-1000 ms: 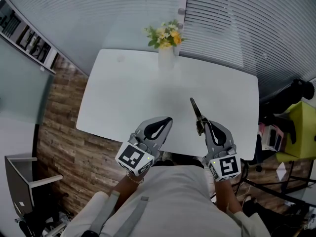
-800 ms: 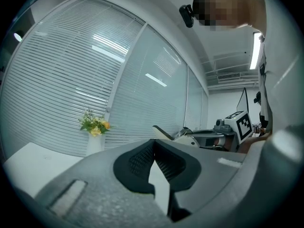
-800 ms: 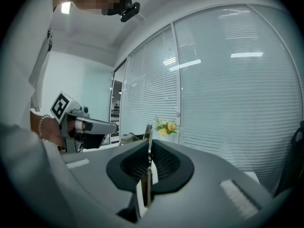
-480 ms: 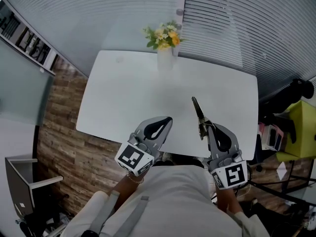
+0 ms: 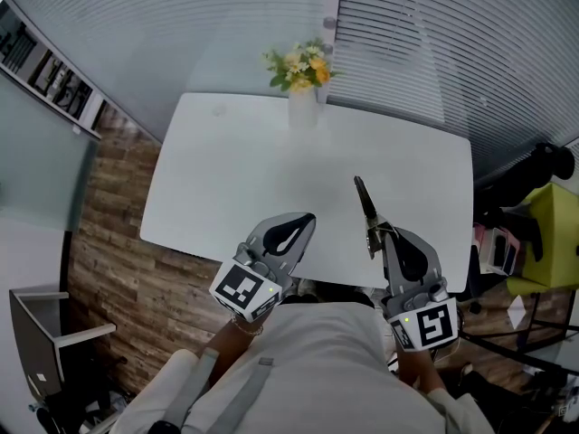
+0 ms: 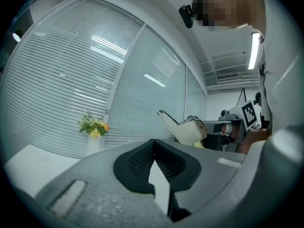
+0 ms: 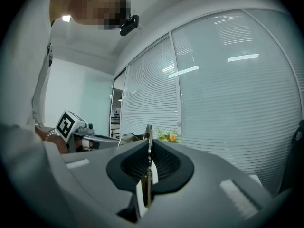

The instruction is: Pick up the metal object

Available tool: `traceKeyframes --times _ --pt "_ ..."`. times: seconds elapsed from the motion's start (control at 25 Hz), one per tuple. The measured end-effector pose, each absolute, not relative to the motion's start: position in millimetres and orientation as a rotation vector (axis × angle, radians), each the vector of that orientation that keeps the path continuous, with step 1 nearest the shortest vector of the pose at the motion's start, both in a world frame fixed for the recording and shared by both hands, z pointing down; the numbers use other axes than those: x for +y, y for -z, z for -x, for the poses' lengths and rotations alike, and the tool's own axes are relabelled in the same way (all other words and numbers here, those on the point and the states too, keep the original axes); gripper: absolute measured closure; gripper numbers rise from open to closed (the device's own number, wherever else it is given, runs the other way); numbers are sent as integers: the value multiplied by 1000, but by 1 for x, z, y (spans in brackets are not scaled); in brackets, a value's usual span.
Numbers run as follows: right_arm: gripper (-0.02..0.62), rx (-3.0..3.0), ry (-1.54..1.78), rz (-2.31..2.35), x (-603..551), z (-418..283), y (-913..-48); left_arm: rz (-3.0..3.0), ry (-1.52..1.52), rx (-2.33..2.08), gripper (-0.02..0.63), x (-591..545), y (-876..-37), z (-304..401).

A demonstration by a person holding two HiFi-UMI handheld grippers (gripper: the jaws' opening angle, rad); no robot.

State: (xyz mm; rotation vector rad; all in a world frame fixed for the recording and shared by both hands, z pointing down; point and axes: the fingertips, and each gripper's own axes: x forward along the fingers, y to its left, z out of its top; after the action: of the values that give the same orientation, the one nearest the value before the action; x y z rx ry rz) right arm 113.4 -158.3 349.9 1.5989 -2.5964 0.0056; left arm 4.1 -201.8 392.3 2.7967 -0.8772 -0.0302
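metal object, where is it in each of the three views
Head view: metal object right of centre, sticking forward from the right gripper over the table.
Left gripper view: metal object right of middle, above the fingers.
Right gripper view: metal object dead centre, edge-on, clamped between the fingers.
Shared landmark: the yellow flowers.

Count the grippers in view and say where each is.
2. The left gripper is over the near edge of the table, shut and empty; the right gripper, beside it, is shut on the metal object.
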Motion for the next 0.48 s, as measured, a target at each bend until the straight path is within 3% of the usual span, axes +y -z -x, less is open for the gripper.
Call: traceKeyframes --times 0.48 --pt "589 -2579 0 -1624 -158 -115 -348 -2796 39 -875 603 -200 -393 2"
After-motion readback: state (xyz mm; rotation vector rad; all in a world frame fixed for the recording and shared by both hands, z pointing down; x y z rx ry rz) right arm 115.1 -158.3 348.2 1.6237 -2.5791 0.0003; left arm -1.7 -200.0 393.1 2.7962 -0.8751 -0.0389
